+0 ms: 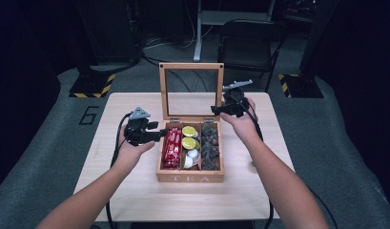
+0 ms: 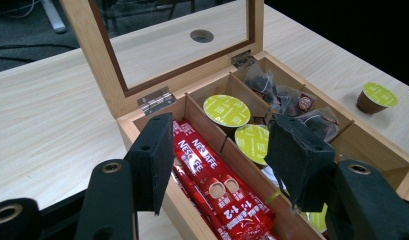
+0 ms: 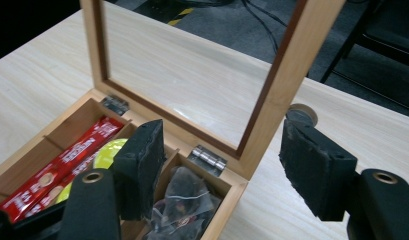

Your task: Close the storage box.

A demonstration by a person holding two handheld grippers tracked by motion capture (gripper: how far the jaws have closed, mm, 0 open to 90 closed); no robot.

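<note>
High view first, left to right: my left gripper (image 1: 157, 135) sits at the left wall of the wooden tea box (image 1: 190, 177), just off its near-left part, with my hand under it – jaws parted, nothing between them. In the left gripper view those jaws stand apart over the box's left edge, framing the red coffee sticks (image 2: 217, 187) in the left compartment. Next comes the middle compartment with the lime-topped capsules (image 1: 189, 136), then the right compartment with the dark tea bags in clear wrappers (image 1: 211, 143). The box stands in the middle of the light wooden table (image 1: 135, 191), and its glass-paned lid (image 1: 191, 90) stands upright at the back on two hinges. My right gripper (image 1: 216, 109) is at the lid's lower right corner – in the right gripper view its jaws straddle the right upright of the lid frame (image 3: 287, 80) without pressing on it, open and empty. One loose capsule (image 2: 376, 97) sits on the table beyond the box, apart from it.
</note>
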